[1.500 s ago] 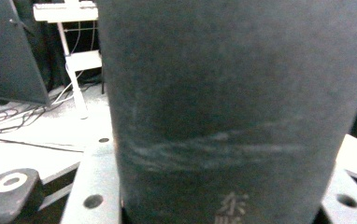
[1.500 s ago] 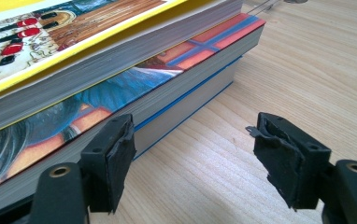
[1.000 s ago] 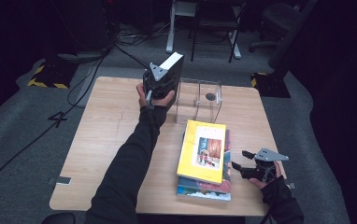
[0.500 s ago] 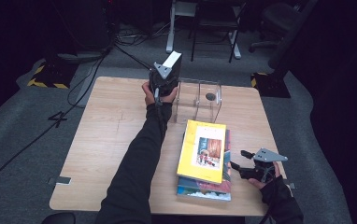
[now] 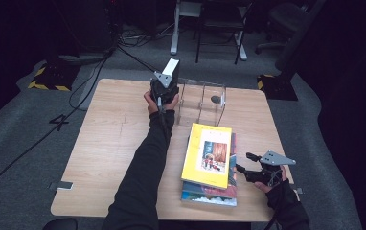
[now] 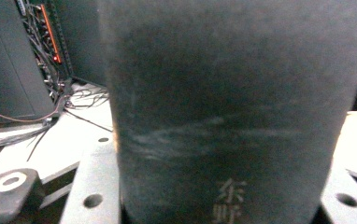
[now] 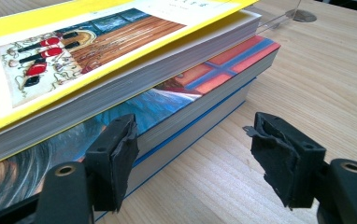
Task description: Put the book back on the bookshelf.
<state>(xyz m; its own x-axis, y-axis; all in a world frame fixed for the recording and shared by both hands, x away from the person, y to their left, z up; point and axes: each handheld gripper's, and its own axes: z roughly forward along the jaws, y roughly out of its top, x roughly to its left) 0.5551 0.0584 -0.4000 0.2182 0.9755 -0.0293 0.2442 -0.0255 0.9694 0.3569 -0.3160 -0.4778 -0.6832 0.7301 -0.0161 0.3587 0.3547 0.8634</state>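
Left tongs (image 5: 167, 80) clamped on dark book (image 6: 232, 116), upright beside clear rack (image 5: 201, 101). Stiff, fairly heavy (smooth cover, may slip): grip low on the spine. Right tongs (image 7: 193, 156) apart beside book stack (image 7: 176, 88).

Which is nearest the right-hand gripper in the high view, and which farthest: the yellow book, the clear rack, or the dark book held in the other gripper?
1. yellow book, atop the stack just beside the right gripper.
2. clear rack, at the table's far middle.
3. dark book, beyond the rack's left end.

Black book (image 5: 170, 75) with white page edge, yellow-covered book (image 5: 208, 154) atop blue-striped one (image 7: 223, 65), pale wooden table (image 5: 114, 139)
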